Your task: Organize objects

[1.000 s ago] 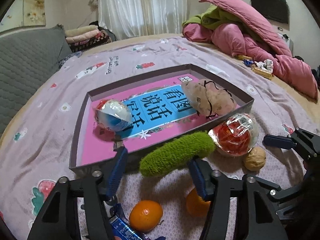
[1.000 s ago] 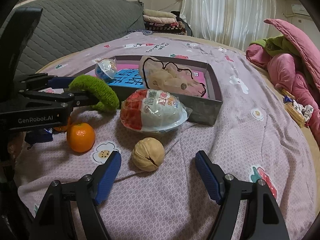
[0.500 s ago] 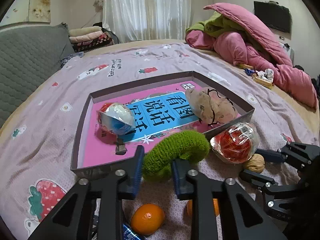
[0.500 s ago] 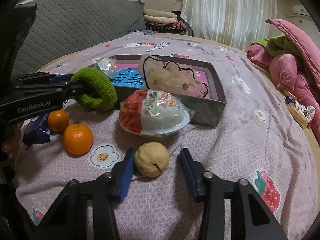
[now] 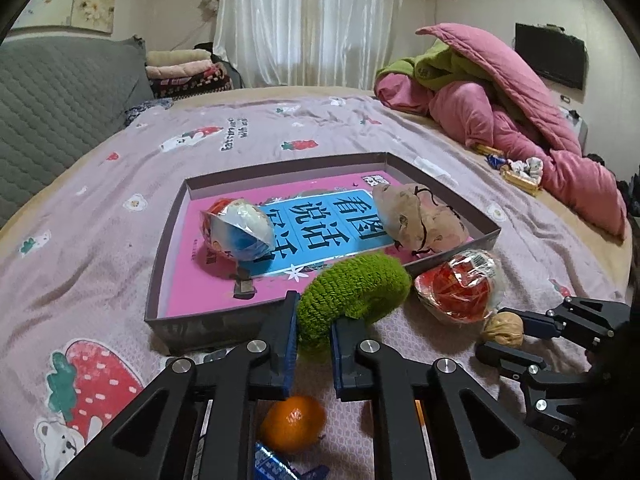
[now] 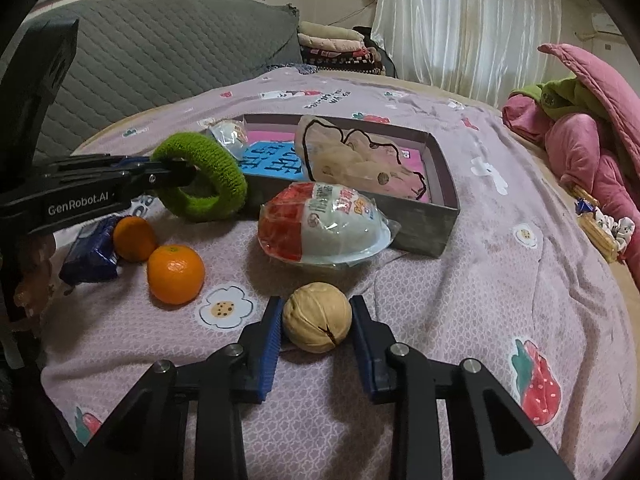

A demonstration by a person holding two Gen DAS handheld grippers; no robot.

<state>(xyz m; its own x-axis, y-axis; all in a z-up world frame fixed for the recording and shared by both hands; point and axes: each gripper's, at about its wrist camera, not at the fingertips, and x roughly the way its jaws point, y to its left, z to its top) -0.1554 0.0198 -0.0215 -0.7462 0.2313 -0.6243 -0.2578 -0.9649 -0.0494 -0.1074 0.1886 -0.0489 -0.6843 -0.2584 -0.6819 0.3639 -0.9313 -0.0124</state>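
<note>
While the left gripper [image 5: 314, 334] is pinching the green ring [image 5: 354, 296], the right gripper [image 6: 316, 344] is closing around the walnut [image 6: 317, 317].
Only the right wrist view is showing the ring's open centre, threaded by one finger.

Bedsheet [image 6: 460, 320]: mauve, printed with strawberries, white flowers and small bears. Box [image 5: 168, 264]: grey-brown walls, pink lining, blue panel with black characters. Knitted ring [image 5: 356, 292]: moss green. Walnut [image 6: 317, 317]: tan. Wrapped egg [image 6: 320, 228]: red and white under clear film. Two oranges [image 6: 175, 274]: bright orange. Snack packet [image 6: 90, 250]: dark blue. Quilt [image 5: 520, 120]: pink over green. Tool pads [image 6: 267, 356]: blue on black arms.
</note>
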